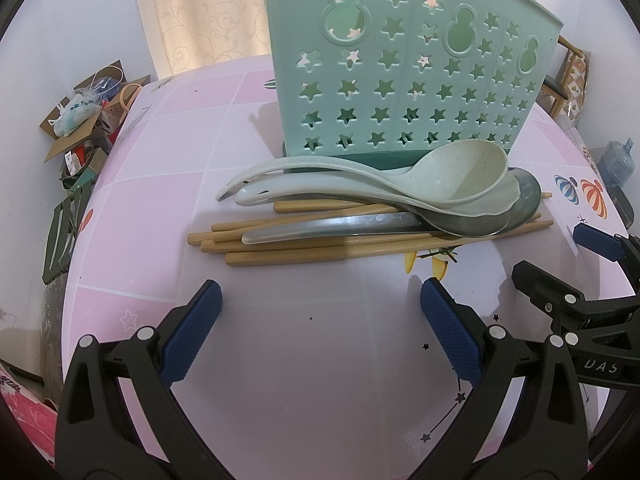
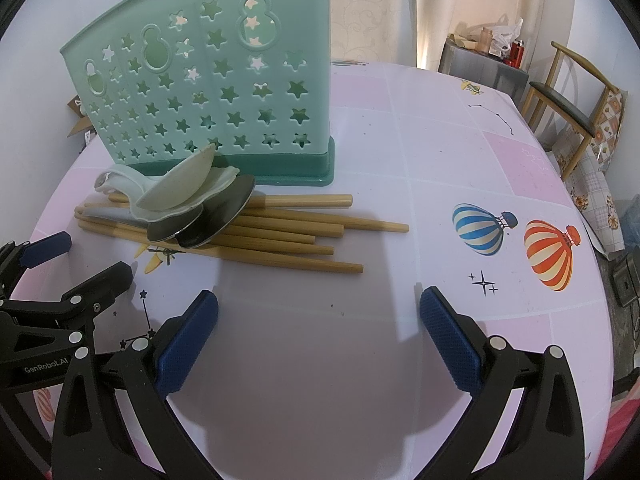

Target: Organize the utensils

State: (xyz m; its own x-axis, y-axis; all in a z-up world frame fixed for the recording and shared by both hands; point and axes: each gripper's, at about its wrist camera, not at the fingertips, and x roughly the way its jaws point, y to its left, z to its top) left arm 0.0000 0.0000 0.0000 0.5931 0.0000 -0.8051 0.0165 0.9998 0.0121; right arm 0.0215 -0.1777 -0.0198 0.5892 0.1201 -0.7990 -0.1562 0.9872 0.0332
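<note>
A mint-green utensil holder (image 1: 404, 72) (image 2: 208, 92) with star cut-outs stands upright on the pink tablecloth. In front of it lies a pile: two pale plastic spoons (image 1: 460, 176) (image 2: 180, 192) stacked on metal spoons (image 1: 348, 226) (image 2: 216, 220), all resting across several wooden chopsticks (image 1: 280, 256) (image 2: 296, 236). My left gripper (image 1: 320, 300) is open, just short of the pile with nothing between its fingers. My right gripper (image 2: 318, 306) is open too, near the chopstick ends. Each gripper shows at the edge of the other's view.
The table's pink cloth (image 2: 440, 152) has balloon prints (image 2: 548, 256). Off the left edge sit cardboard boxes and clutter (image 1: 88, 112). A wooden chair (image 2: 568, 100) and a cabinet (image 2: 484, 64) stand beyond the right side. Curtains hang behind.
</note>
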